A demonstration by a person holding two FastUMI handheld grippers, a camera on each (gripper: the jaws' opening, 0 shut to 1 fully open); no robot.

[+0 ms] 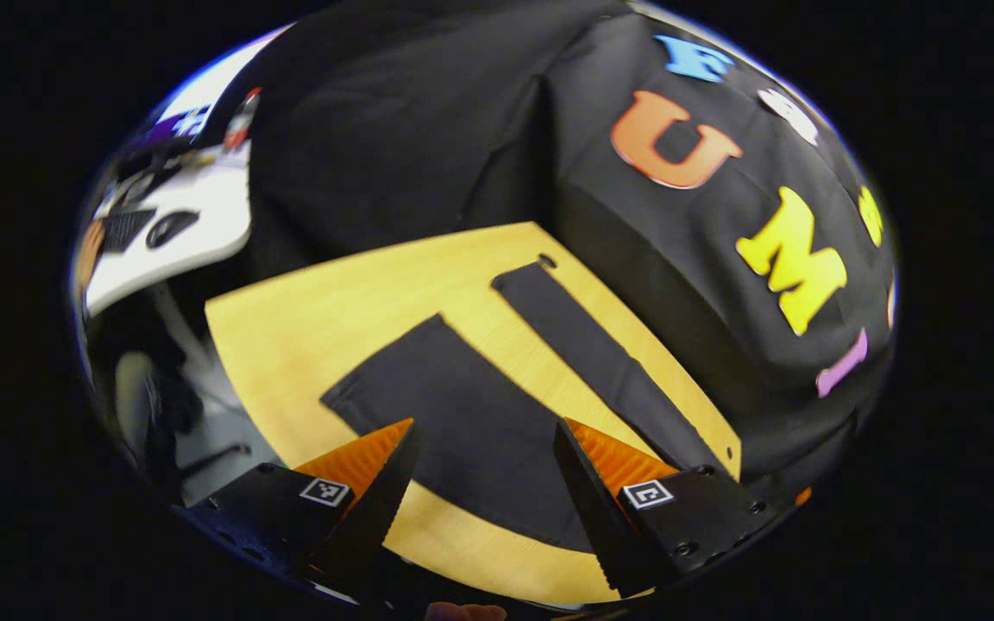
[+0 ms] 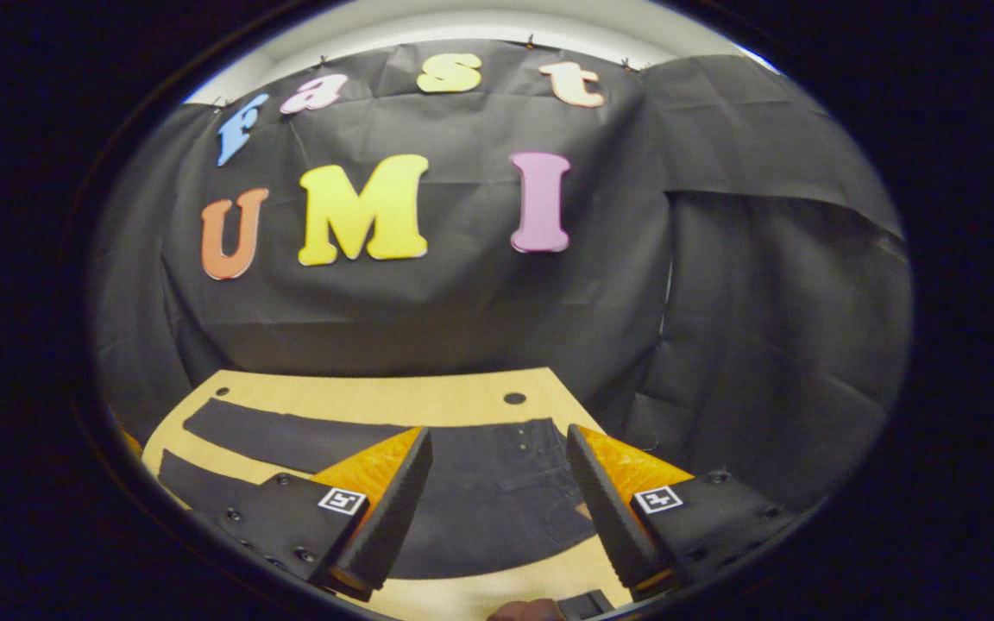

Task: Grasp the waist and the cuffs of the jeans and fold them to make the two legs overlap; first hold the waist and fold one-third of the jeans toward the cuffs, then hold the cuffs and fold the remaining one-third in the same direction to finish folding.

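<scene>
Jeans: the dark jeans [image 2: 480, 492] lay flat on the wooden table [image 2: 376, 398], the two legs spread apart.
Left gripper [image 1: 487, 483]: its jaws stood wide apart and held nothing; one leg [image 1: 454, 414] lay just ahead between them, the other leg [image 1: 600, 354] ahead and to the right.
Right gripper [image 2: 501, 496]: it was spread open and empty above the table; the waist part was ahead between the jaws.

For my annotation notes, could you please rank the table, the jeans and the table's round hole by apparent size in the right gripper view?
1. Table
2. Jeans, though nearness may enlarge them
3. Hole, clearly smallest
</scene>
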